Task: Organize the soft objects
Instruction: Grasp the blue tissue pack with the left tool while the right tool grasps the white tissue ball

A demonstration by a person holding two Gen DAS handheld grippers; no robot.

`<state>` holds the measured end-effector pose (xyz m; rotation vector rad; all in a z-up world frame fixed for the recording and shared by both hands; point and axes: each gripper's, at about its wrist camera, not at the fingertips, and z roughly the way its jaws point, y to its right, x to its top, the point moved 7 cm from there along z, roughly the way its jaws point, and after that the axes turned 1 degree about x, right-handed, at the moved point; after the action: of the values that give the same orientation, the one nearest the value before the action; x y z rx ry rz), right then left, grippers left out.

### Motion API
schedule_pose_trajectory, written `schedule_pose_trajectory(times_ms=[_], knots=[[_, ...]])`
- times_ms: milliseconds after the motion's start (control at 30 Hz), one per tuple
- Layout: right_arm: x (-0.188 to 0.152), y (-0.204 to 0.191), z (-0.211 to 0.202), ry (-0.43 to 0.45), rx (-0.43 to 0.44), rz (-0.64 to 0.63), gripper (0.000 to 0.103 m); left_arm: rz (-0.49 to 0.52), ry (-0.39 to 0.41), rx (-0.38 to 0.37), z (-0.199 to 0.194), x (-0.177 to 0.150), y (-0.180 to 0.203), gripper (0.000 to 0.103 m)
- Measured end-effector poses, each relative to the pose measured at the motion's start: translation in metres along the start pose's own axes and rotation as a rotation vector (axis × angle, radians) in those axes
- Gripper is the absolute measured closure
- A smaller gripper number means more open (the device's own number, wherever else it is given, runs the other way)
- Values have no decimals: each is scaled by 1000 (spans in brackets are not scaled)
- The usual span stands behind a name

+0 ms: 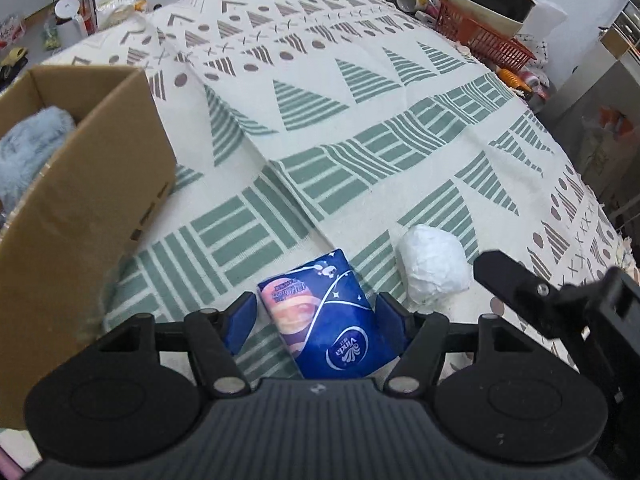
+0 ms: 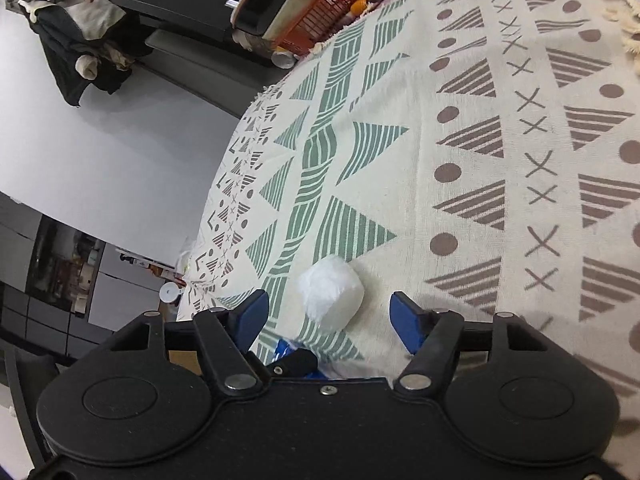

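At the far left of the left wrist view stands an open brown cardboard box (image 1: 92,184), resting on a cream tablecloth printed with green striped triangles and brown dots and crosses (image 1: 360,128). Inside the box, against its left side, lies a pale blue fluffy fabric item (image 1: 28,148).

Right of the box, low in the view, the left gripper (image 1: 316,322) has its blue-padded jaws spread wide on either side of a dark blue plastic tissue packet with a white logo and pink print (image 1: 324,320). The packet lies flat on the cloth between the fingers; the right pad looks to be touching its edge, the left pad stands slightly apart from it, so the packet is not squeezed.

Just right of the packet sits a crumpled white ball of soft paper or plastic (image 1: 434,264), resting on the cloth. Beyond it, at the right edge, part of the other black gripper body shows.

In the right wrist view, the right gripper (image 2: 326,314) also has its blue-padded jaws wide apart, gripping nothing. The same white ball (image 2: 332,294) lies on the cloth between the fingertips, nearer the left finger, touching neither.

At the table's far edge sits an orange plastic basket (image 1: 488,36) among clutter.
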<state>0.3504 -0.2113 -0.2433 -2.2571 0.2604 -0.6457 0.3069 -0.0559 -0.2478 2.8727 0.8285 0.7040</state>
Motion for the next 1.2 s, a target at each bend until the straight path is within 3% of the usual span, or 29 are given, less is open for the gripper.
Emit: schedule_pose_trajectory(times_ms=[133, 500, 600, 633, 667, 867, 1200], knots=[[1, 3, 9, -16, -6, 0, 37, 13, -36, 34, 9, -4, 1, 38], [3, -5, 26, -20, -38, -77, 37, 12, -4, 49, 1, -3, -8, 45], [1, -10, 29, -26, -46, -109, 49, 17, 21, 53, -8, 2, -14, 46], [-1, -11, 31, -30, -55, -125, 60, 19, 27, 53, -11, 4, -15, 46], [-2, -11, 32, -34, -69, -141, 65, 21, 33, 51, -14, 6, -16, 45], [-12, -20, 18, -31, -64, -164, 67, 72, 87, 42, -36, 13, -19, 45], [-26, -38, -25, 32, -59, -196, 67, 117, 109, -14, -74, 17, -35, 45]])
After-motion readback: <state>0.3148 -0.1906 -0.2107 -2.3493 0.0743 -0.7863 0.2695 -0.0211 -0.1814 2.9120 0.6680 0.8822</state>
